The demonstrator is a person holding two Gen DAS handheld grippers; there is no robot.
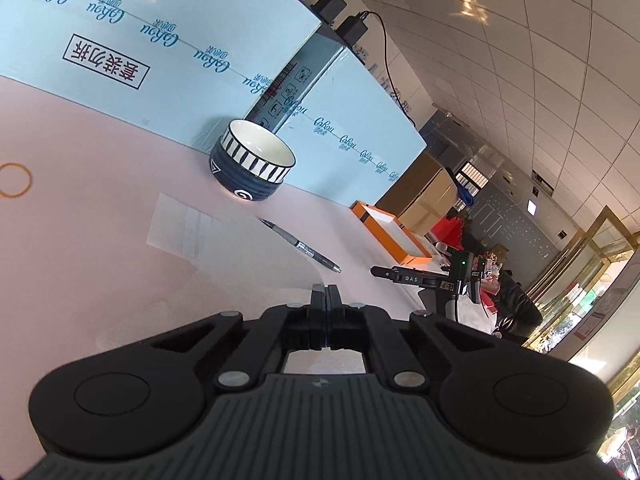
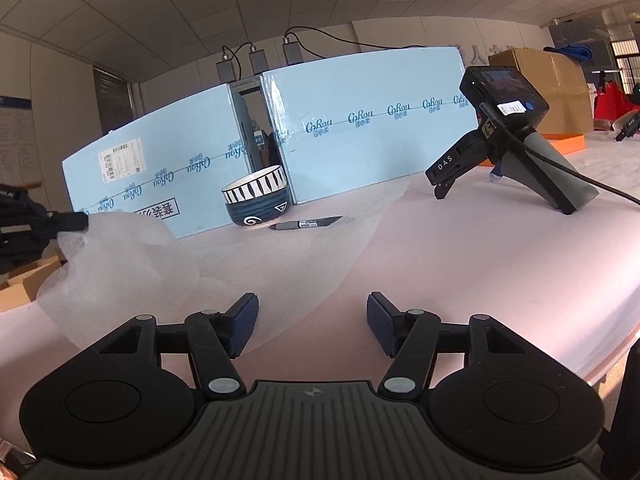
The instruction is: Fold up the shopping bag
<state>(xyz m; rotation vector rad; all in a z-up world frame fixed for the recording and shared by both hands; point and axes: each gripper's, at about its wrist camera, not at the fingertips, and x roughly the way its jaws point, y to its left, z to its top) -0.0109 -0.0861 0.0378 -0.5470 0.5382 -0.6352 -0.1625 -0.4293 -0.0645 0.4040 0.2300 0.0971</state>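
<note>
The shopping bag is thin, translucent white plastic, spread on the pink table and bunched at the left. My left gripper enters the right wrist view from the left, shut on the bag's raised edge. In its own view the left gripper is shut, and the sheer bag stretches away from its tips. My right gripper is open and empty, low over the table, its left finger over the bag's near edge.
A striped dark bowl and a pen lie behind the bag, before light-blue boxes. A spare gripper stands at the right. An orange tray and a rubber band lie on the table.
</note>
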